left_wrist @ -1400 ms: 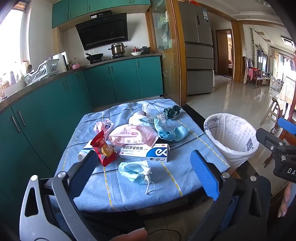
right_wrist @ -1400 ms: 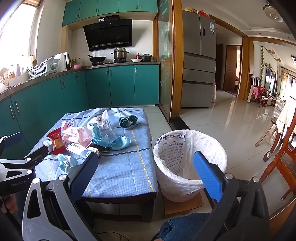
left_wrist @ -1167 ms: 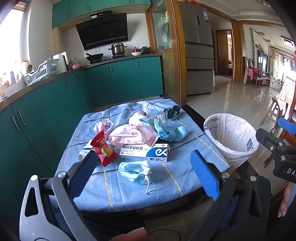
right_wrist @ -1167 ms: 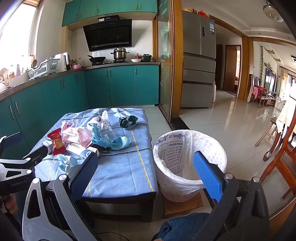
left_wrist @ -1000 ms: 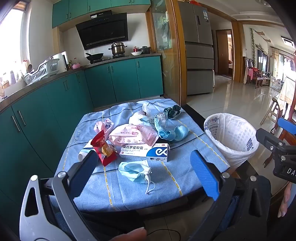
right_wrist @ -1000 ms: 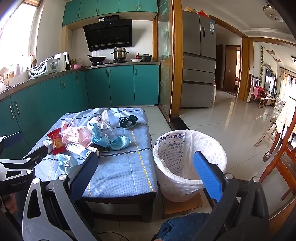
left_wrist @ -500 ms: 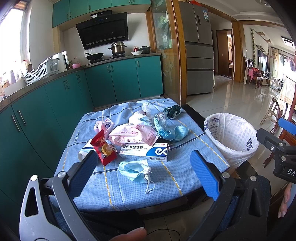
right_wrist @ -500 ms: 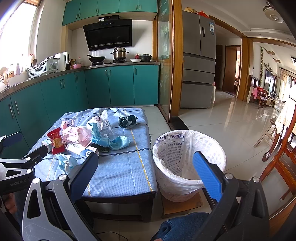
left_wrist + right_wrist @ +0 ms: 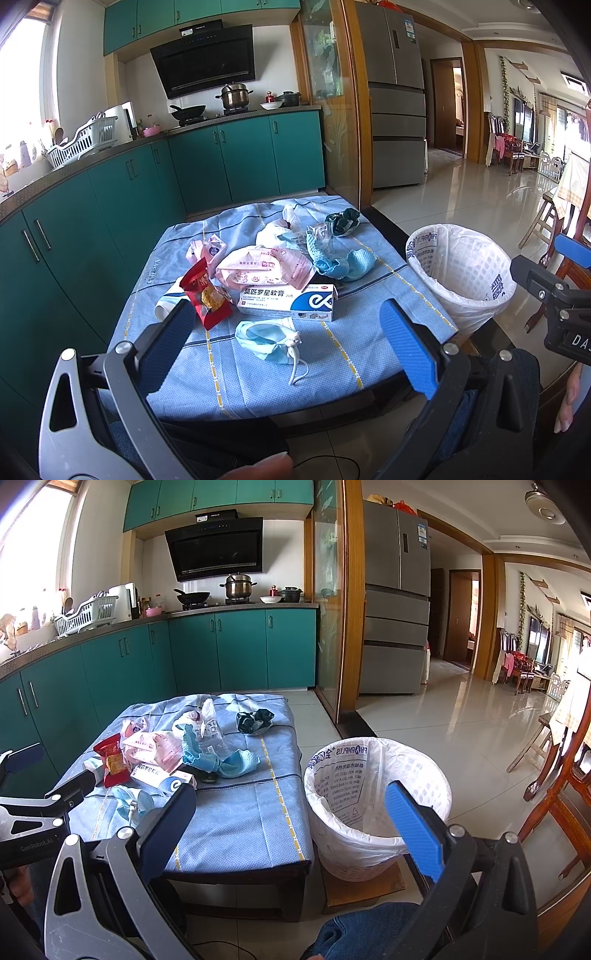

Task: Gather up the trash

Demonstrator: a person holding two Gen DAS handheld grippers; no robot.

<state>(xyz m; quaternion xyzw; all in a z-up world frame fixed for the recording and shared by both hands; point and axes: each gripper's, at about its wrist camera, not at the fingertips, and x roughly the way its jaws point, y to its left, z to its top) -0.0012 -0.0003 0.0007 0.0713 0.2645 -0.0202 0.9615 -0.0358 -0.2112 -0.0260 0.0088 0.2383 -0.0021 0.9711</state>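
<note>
Two pairs of tongs hang short of the low surface, both spread wide and gripping nothing: the left tongs face the litter, the right tongs sit toward the lined wastebasket standing on the floor just beside the surface's right edge. Nothing has been collected yet, judging by the bag, which looks empty as far as its inside shows.

All the trash lies on the blue cloth: a crumpled blue face mask nearest the front edge, a white and blue ointment box behind it, a red snack packet to its left, pink wipe packs, a teal rag, a crushed clear bottle and a dark crumpled wrapper at the far side.

So the step in hand is the first approach. The mask is the likeliest start; the left tongs must go forward and down, straddle its bunched middle, and close on the fabric rather than the loose ear loop.
</note>
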